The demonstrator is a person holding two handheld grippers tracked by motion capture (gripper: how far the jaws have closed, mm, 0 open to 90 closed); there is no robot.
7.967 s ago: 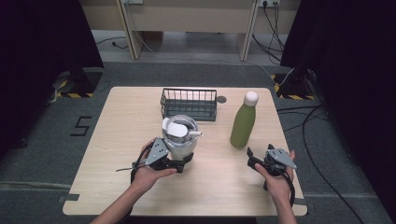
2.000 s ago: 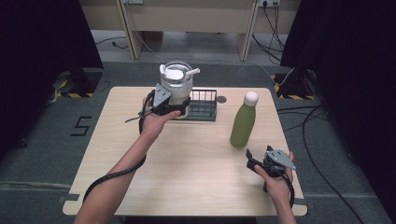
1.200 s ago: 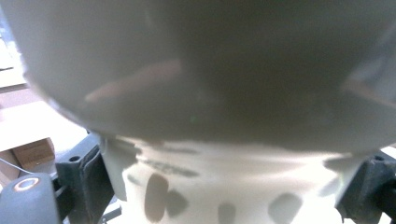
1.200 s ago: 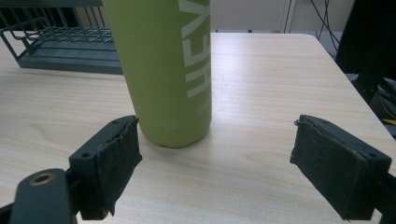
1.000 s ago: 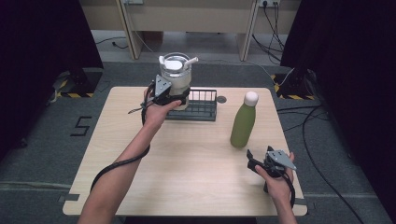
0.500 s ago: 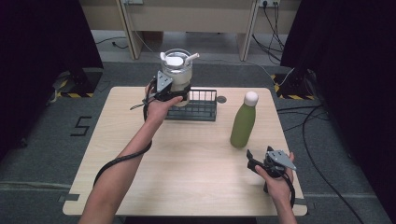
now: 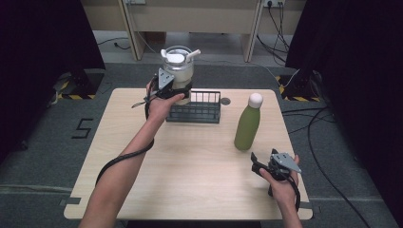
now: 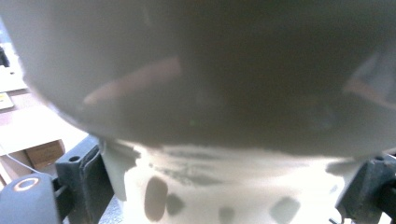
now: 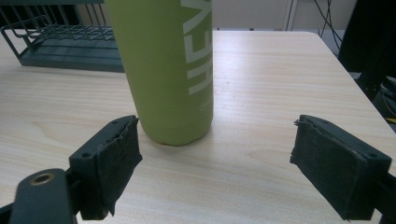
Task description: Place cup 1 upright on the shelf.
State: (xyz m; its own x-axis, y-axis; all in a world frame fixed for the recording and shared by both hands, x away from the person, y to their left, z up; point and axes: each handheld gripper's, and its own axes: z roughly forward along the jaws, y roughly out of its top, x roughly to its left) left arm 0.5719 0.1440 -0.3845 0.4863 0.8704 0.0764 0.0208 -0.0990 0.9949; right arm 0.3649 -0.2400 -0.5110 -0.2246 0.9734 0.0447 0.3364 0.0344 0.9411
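Note:
A pale tumbler with a clear lid and a white straw hangs in the air over the left end of a dark wire basket. My left gripper is shut on its lower body. In the left gripper view the tumbler sits very close between the black pads. A green bottle with a white cap stands upright right of the basket. My right gripper rests low near the front right, open, with the green bottle just beyond its pads.
The basket stands at the back middle of the wooden table. A small dark round plate lies in the tabletop behind the basket. Cables lie on the floor to the right.
The left gripper has carried the tumbler from the table's middle up and back to above the basket's left end; over the last second it drifted slightly right. The right gripper has stayed put.

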